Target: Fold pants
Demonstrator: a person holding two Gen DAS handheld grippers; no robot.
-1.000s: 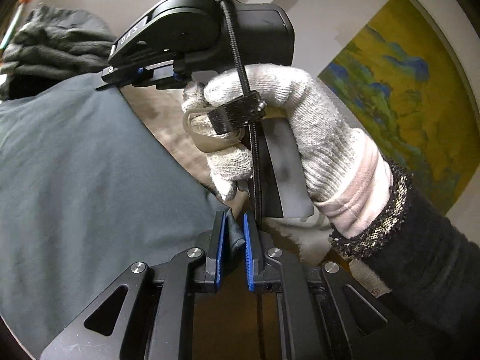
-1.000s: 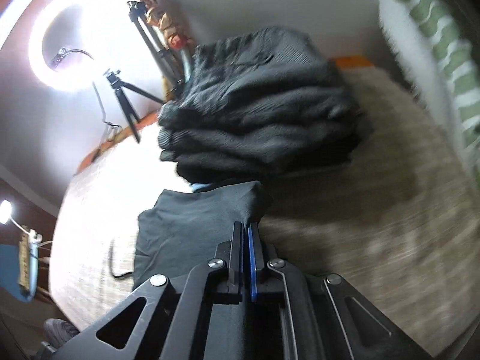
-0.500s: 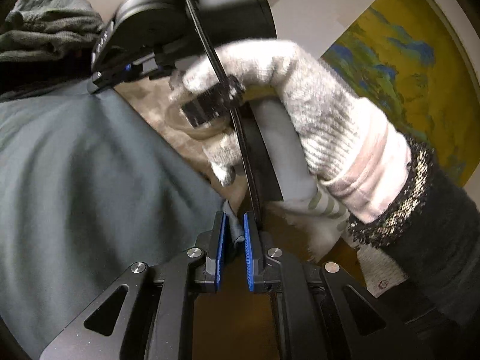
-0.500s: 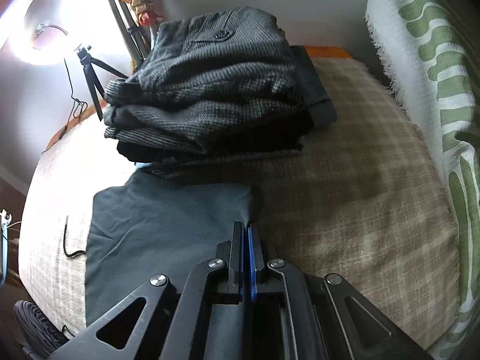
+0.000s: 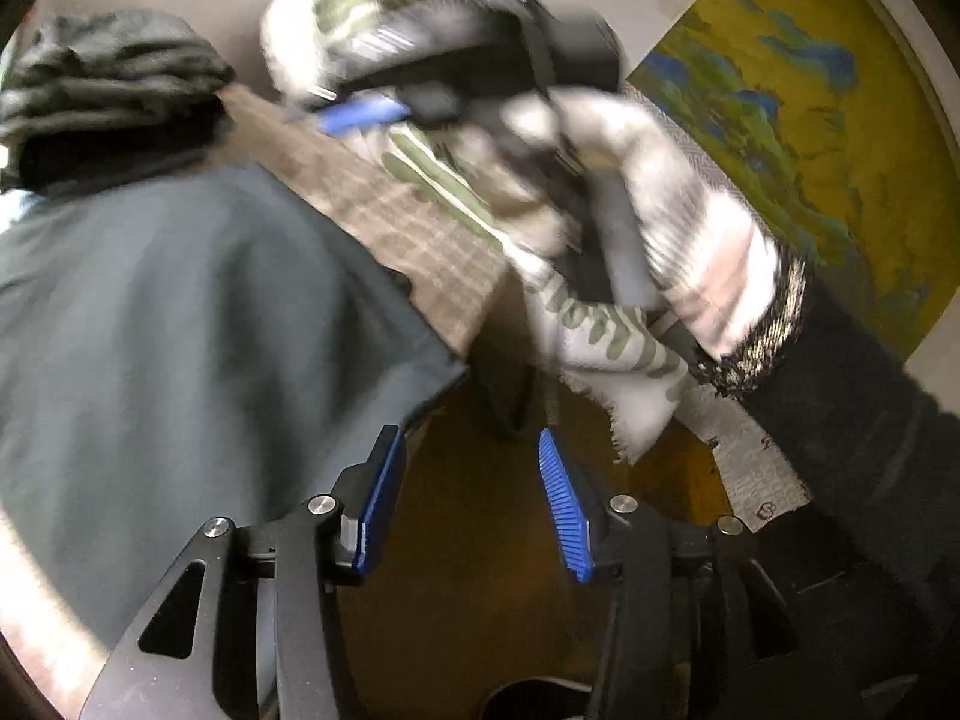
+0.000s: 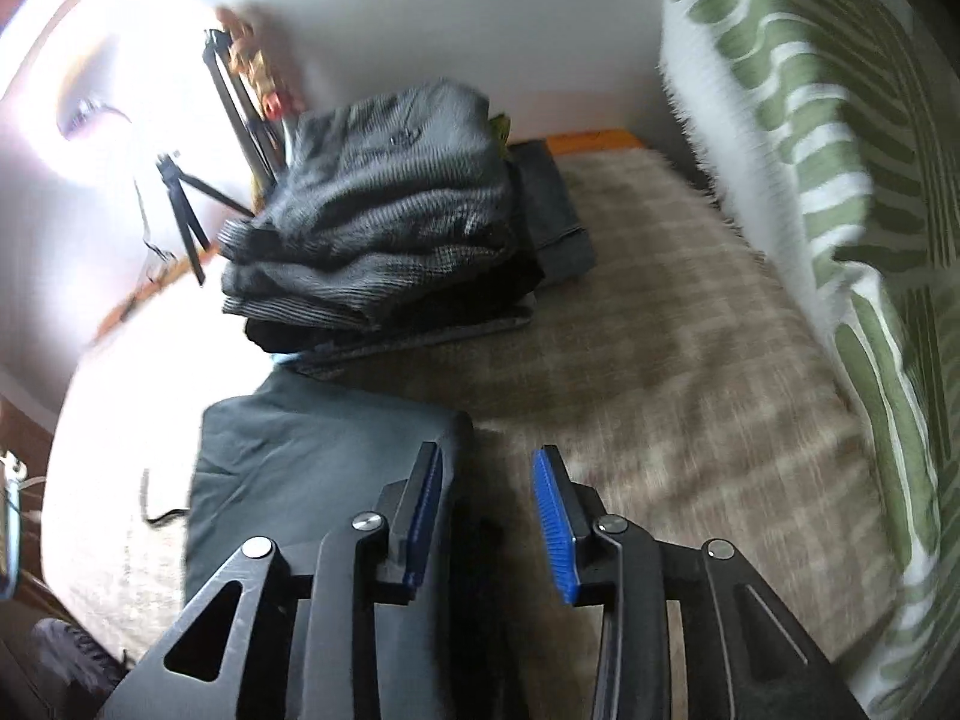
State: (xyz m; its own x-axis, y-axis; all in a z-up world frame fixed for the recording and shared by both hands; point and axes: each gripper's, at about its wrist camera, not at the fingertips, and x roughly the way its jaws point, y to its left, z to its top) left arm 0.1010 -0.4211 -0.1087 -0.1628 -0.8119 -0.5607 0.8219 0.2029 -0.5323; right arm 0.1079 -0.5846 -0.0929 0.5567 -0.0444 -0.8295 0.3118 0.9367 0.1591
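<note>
Both tongs gape over the dark grey-green folded pants.
Left wrist view: left tongs [image 5: 468, 498] open, empty, at the pants' [image 5: 180, 330] corner by the bed edge. Right wrist view: right tongs [image 6: 487, 516] open, empty, beside the pants [image 6: 312, 468] on the beige checked bed cover [image 6: 660, 372].

Left gripper [image 5: 468, 501] and right gripper [image 6: 487, 516] both gape wide, holding nothing.

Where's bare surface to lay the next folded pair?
Free: the plaid cover between the dark pants, the stack of folded clothes and the green-striped blanket. Crowded: the far left by that stack and the tripods.
</note>
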